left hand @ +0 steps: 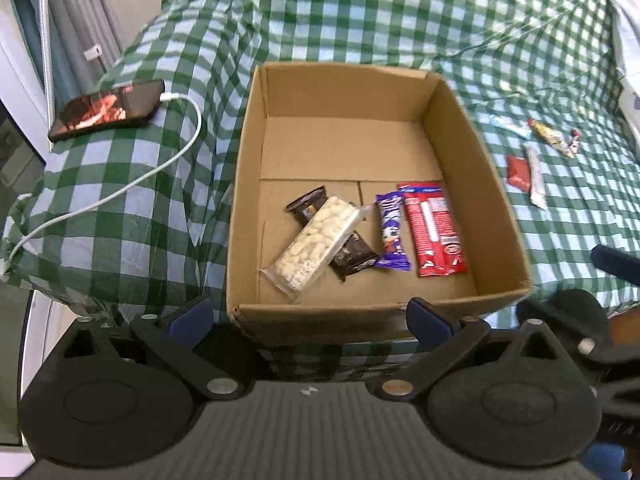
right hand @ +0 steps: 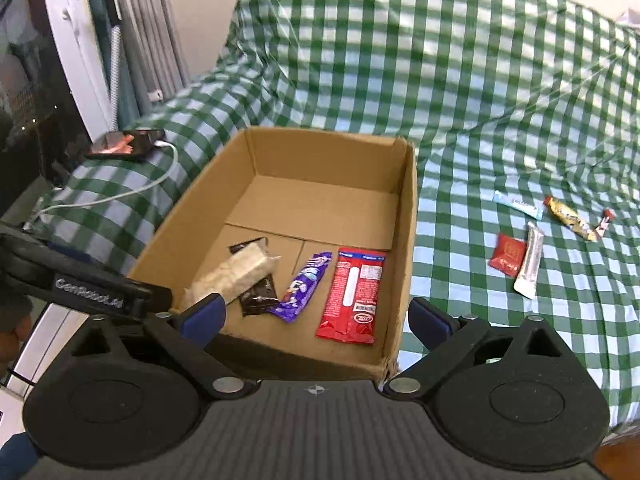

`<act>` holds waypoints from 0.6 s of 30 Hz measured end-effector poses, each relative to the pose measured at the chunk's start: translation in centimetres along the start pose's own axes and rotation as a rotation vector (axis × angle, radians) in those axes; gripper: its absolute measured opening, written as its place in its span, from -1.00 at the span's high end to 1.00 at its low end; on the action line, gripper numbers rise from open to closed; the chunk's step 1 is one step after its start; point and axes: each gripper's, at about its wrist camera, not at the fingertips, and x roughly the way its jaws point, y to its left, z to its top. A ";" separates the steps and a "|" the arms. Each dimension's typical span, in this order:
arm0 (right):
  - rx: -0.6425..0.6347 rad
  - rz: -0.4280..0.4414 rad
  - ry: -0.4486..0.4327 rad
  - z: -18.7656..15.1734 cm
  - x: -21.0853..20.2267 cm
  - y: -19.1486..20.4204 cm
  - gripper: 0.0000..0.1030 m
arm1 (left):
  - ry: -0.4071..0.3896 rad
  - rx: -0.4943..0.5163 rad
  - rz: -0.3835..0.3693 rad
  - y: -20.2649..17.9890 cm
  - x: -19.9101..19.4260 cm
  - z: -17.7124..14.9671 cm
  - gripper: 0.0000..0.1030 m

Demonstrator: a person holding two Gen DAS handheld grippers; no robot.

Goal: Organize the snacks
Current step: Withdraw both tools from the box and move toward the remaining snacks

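Note:
An open cardboard box (left hand: 496, 184) (right hand: 408, 216) sits on the green checked cloth. Inside lie a clear pack of white puffed snacks (left hand: 316, 246) (right hand: 236, 272) over a dark brown wrapper (left hand: 352, 256) (right hand: 260, 296), a purple bar (left hand: 391, 238) (right hand: 304, 286) and a red packet (left hand: 434, 234) (right hand: 354, 294). Right of the box on the cloth lie a red sachet (left hand: 518, 172) (right hand: 507, 255), a silver stick (left hand: 535, 176) (right hand: 529, 264), a light blue bar (right hand: 518, 205) and a gold bar (left hand: 552, 136) (right hand: 570, 217). My left gripper (left hand: 310, 316) and right gripper (right hand: 316, 318) are open and empty, at the box's near edge.
A phone (left hand: 108, 109) (right hand: 128, 143) on a white charging cable (left hand: 120, 192) lies left of the box. A radiator and white frame stand at far left. The cloth rises up a backrest behind the box. The left gripper's body (right hand: 80, 288) shows at the right wrist view's left edge.

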 end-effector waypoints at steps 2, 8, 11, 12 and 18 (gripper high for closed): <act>-0.020 0.009 -0.008 -0.5 -1.0 0.5 -0.91 | -0.024 0.004 0.003 -0.4 -1.2 -0.7 -0.99; -0.037 0.012 -0.063 -1.2 -4.1 1.0 -0.95 | -0.046 0.012 0.000 -1.6 -3.2 -2.7 -0.99; -0.001 0.010 -0.082 -1.6 -5.2 0.4 -0.95 | -0.068 0.023 -0.005 -2.2 -4.2 -3.4 -0.99; 0.011 0.011 -0.084 -1.7 -5.4 0.3 -0.95 | -0.076 0.026 -0.007 -2.4 -4.5 -3.5 -0.99; 0.048 0.012 -0.114 -2.5 -6.7 -0.3 -0.98 | -0.104 0.050 -0.006 -3.4 -5.7 -3.6 -0.99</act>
